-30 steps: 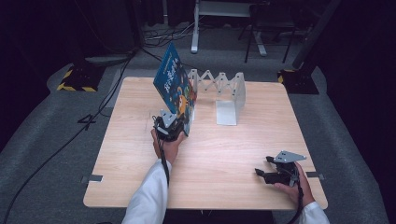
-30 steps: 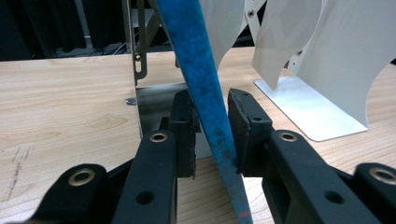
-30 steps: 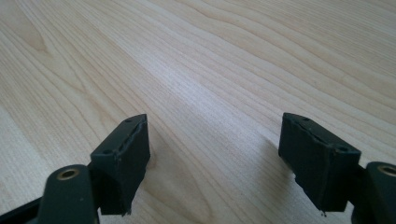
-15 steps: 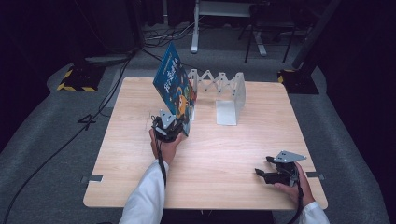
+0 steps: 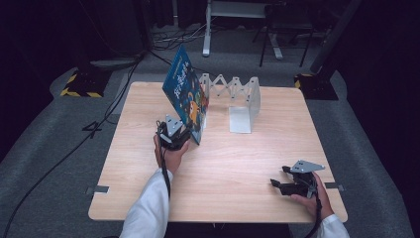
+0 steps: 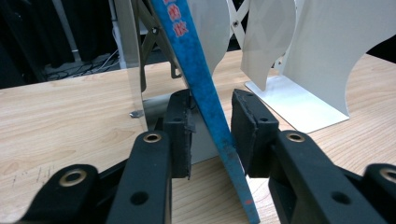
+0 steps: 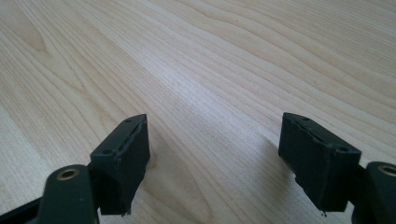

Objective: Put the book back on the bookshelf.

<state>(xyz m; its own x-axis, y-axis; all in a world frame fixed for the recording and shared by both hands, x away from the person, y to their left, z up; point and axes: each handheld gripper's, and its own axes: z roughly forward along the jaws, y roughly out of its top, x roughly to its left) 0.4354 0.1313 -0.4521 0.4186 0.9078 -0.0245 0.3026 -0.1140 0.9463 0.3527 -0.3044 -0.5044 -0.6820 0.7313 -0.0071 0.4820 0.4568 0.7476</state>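
l gripper (image 6: 210, 135) | fingers slightly apart, not pressing | thin blue picture book (image 6: 205, 102) tilted btwn them, nearer its right finger | r gripper (image 7: 215, 158) wide open, nothing held, over wooden worktop (image 7: 210, 70)

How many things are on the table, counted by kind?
Book: 1
Bookend rack: 1
Grippers: 2, left and right
Total: 4
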